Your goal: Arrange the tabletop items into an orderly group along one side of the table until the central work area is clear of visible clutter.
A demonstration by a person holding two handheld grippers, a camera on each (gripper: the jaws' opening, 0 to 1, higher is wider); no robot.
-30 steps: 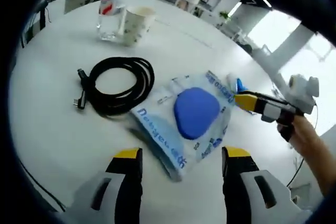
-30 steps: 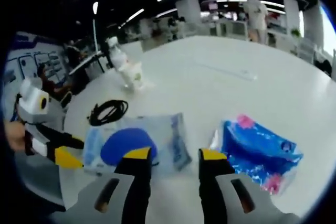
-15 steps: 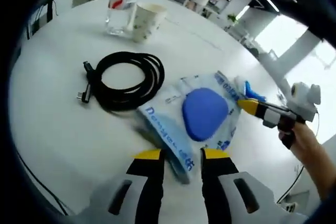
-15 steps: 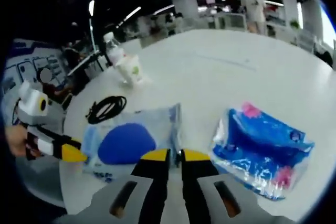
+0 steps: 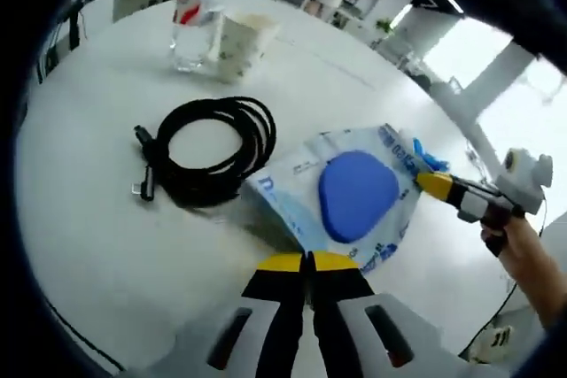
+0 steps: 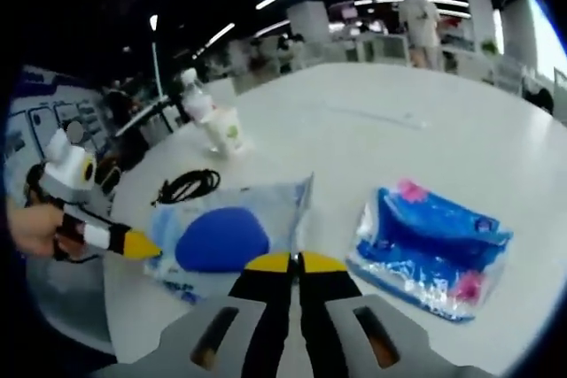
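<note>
Yellow-tipped jaws of our left gripper (image 5: 306,262) stand pressed together, pinching the near edge of the clear bag with the blue pad (image 5: 347,196); the bag's edge looks raised off the white table (image 5: 80,219) where we grip it. Ahead and to the left of those jaws lies the coiled black cable (image 5: 205,150), its plug end pointing toward us, and the bag's far-left corner sits just beside the coil. Well beyond the cable, at the far edge of the table, the water bottle (image 5: 197,19) and the paper cup (image 5: 241,42) stand upright, touching or nearly so.

Across the bag from us, in the left gripper view, our right gripper (image 5: 431,183) comes in from the right with a hand (image 5: 524,250) behind it, its yellow tip at the bag's opposite edge.

In the right gripper view our right gripper (image 6: 294,262) also has its jaws closed tight, and they nip the near edge of the same bag (image 6: 226,237), which tents up to a peak just ahead of the tips. To the right of these jaws, apart from the bag, lies the blue and pink packet (image 6: 431,245), flat on the table (image 6: 372,143). Our left gripper (image 6: 137,244) reaches in from the left with its hand (image 6: 35,227), tip on the bag's far-left side. Beyond it we see the cable (image 6: 188,187), then the cup (image 6: 232,140) and bottle (image 6: 199,104) farther off.
</note>
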